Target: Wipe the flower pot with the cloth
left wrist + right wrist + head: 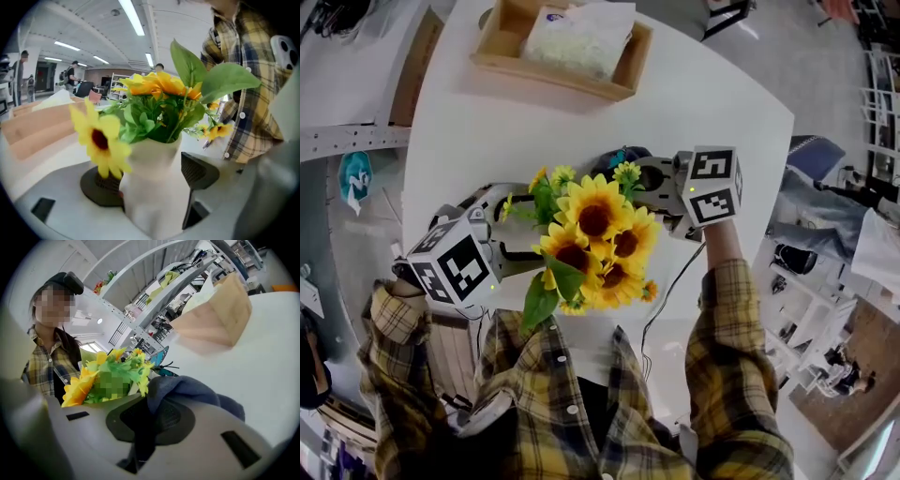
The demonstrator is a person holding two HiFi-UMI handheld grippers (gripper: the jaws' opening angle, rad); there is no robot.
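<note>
A white flower pot (pixel 154 201) full of yellow sunflowers (pixel 595 239) stands on the white table (pixel 487 112). In the head view the blooms hide the pot. My left gripper (pixel 525 230) comes in from the left, and its wide-set pads (pixel 101 185) press on the pot's two sides (pixel 152 180). My right gripper (pixel 642 183) sits at the bouquet's right, shut on a bunched grey-blue cloth (pixel 197 392) that spills over its upper jaw (pixel 154 416). The cloth lies close beside the flowers (pixel 112 376); whether it touches the pot is hidden.
A wooden tray (pixel 502 52) holding a white pack stands at the table's far edge. A teal butterfly ornament (pixel 161 359) sticks out of the bouquet. A thin cable (pixel 666 300) runs off the near edge by the plaid sleeves. Shelves and chairs surround the table.
</note>
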